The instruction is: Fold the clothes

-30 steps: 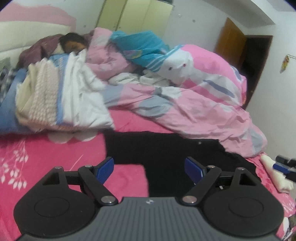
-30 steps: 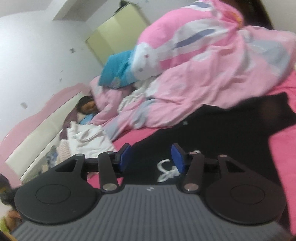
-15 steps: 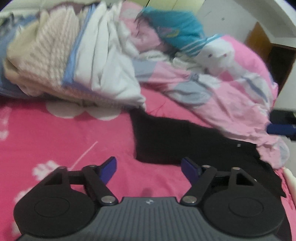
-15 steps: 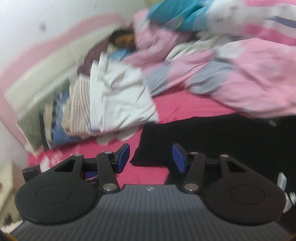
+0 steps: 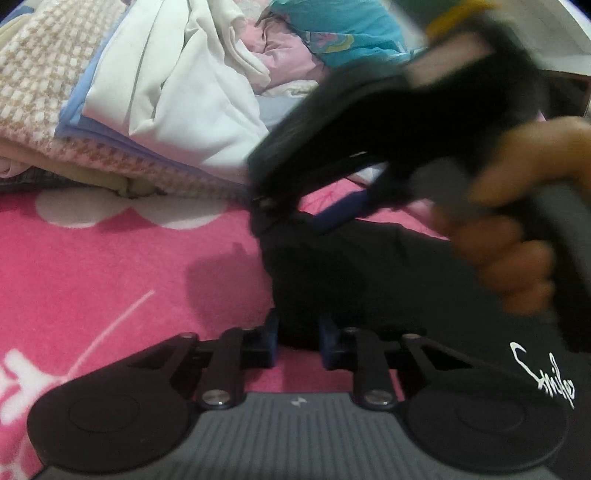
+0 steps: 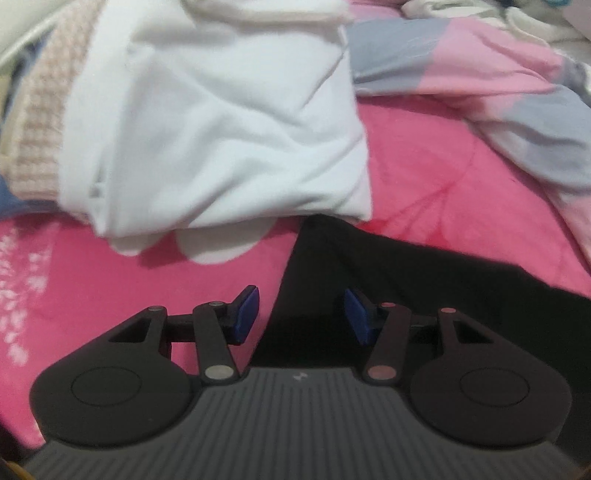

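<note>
A black garment [image 5: 369,280] lay flat on the pink bed sheet [image 5: 110,266], its far left corner reaching almost to the stack of folded clothes [image 5: 122,92] at the far left of the bed. White script lettering [image 5: 543,376] showed on the garment's near right part.

The left tool [image 5: 297,341] sat low at the garment's near edge, its blue pads drawn close with the black cloth between them, so it looked clenched on the garment, though the blur left the contact itself unclear.

The right tool [image 6: 301,314] was released, its blue pads [image 6: 245,314] well apart: the left pad stood over the pink sheet, the right pad over the black cloth, the garment's left edge running between them. In the left wrist view the same tool [image 5: 332,218] came in from the right, heavily blurred, gripped by a person's hand [image 5: 517,229], its tip near the garment's far left corner.

The folded stack crowded that corner: a white piece [image 6: 214,122] on top, a beige knitted piece [image 5: 40,74] and a blue layer beneath. Farther right a crumpled pink and grey quilt [image 6: 480,85] bordered the garment's far side, and a teal cloth [image 5: 343,29] lay beyond it.
</note>
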The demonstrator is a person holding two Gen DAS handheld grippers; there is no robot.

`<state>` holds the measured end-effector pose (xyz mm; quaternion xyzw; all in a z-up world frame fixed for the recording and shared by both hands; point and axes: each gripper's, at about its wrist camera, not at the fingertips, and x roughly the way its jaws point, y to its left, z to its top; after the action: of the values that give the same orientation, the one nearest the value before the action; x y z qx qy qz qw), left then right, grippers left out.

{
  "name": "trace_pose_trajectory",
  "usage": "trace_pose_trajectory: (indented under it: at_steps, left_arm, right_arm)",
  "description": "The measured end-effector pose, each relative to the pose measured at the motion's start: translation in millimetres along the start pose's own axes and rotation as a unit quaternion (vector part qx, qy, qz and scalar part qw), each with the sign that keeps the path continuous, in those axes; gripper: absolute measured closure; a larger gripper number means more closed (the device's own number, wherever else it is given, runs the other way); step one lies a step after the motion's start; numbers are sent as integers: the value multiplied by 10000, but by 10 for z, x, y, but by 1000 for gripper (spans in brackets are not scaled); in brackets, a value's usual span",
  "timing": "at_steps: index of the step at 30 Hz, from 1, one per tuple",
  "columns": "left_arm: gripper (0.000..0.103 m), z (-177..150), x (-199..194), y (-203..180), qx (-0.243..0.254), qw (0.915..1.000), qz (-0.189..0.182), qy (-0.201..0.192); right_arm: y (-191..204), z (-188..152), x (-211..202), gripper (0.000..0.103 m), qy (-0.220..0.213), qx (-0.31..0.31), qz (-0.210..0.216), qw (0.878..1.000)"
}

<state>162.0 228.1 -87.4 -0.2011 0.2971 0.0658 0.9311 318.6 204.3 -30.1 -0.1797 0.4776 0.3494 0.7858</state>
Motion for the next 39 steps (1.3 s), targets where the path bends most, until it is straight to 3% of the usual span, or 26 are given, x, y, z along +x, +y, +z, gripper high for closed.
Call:
trace_pose_trajectory:
  at_steps: [4,5,6,7,8,16,23,30,39]
  left_arm:
    - [97,-34,-27,-26,51,9999,-62,-61]
    - [97,-42,-40,-38,76,9999,-79,-95]
    - [98,-48,-57,-53,97,9998,-108,-139]
    - [98,-55,-81,-74,127,9996,-140,-197]
    - [98,-56,-111,-110,166,9994,-176,-255]
    - [98,111,-332,-691,594,9939,-721,-592]
    - [98,71,-173,-1461,1056,9872,-1126,-399]
    - [98,-127,89,-1736,1319,9842,-1183,-33]
    - [98,-331,327,-2003,1607,9783,-1254,367]
  right_arm:
    - [127,5,242,54,105,-299,-214,9993]
    - [136,-11,233,61,35,-346,-207,9992]
    - [122,-20,195,85,-34,-316,-182,9993]
    - [99,-27,149,96,-101,-257,-157,9995]
    - [54,-30,104,101,-156,-158,-115,9997]
    - [-639,-177,-639,101,-937,588,367,9932]
    - [-1495,-622,-1131,101,-1563,1365,412,9774]
    - [-2220,-1197,-986,101,-1829,2141,440,9585]
    - [-2580,-1647,-906,101,-2060,2637,606,9404]
